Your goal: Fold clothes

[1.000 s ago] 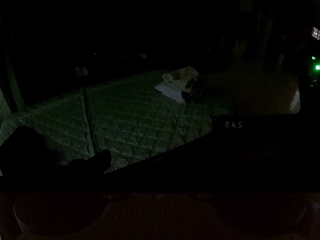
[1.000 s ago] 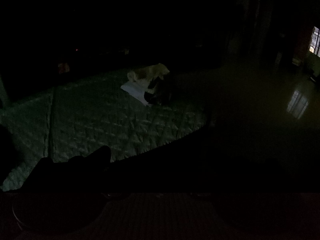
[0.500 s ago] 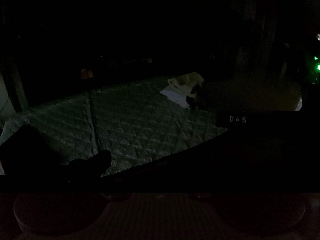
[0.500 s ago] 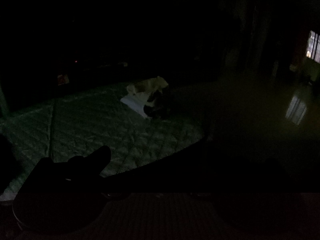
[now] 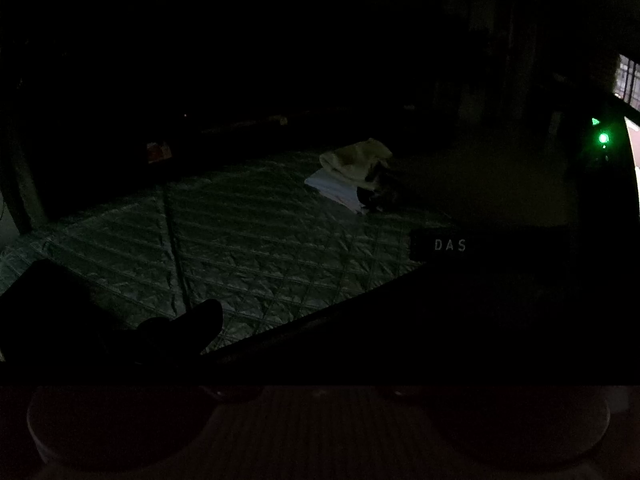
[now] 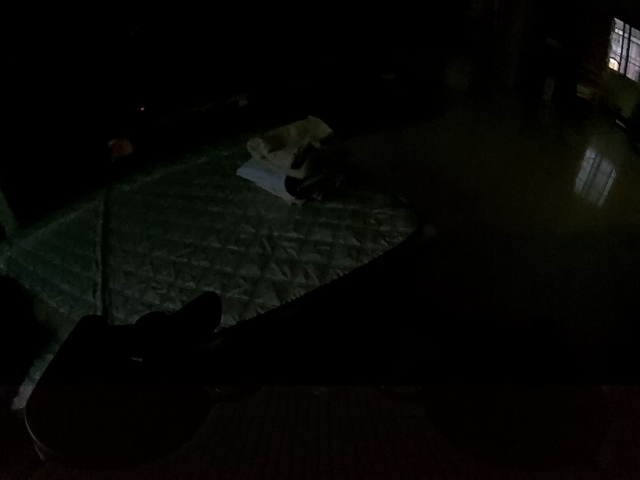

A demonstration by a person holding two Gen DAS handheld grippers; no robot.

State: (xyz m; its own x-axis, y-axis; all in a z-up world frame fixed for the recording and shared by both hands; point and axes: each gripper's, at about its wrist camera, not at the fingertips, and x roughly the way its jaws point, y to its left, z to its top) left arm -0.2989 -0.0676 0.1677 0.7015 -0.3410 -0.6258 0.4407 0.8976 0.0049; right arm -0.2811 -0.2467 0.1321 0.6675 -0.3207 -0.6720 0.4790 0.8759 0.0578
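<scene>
The room is very dark. A dark garment [image 5: 460, 320] stretches across the lower right of the left wrist view, its edge rising diagonally from the left finger [image 5: 200, 320]. My left gripper [image 5: 316, 344] is mostly lost in shadow, and its right finger is hidden. The right wrist view is much the same: a dark garment [image 6: 440, 320] covers the right side, and only one finger [image 6: 196, 316] of my right gripper [image 6: 316, 344] shows. A small pile of pale and dark clothes [image 5: 356, 168] [image 6: 288, 160] lies far off on the quilted green mattress [image 5: 248, 240] [image 6: 200, 240].
A black block lettered DAS [image 5: 450, 245] and a green light [image 5: 603, 138] sit at the right of the left wrist view. A lit window [image 6: 624, 50] and its reflection on the floor [image 6: 596, 176] are at the far right. A small orange object [image 6: 120, 146] lies beyond the mattress.
Both views sway slightly, so the far clothes pile shifts a little. The dark garment stays across the same lower right part of each view.
</scene>
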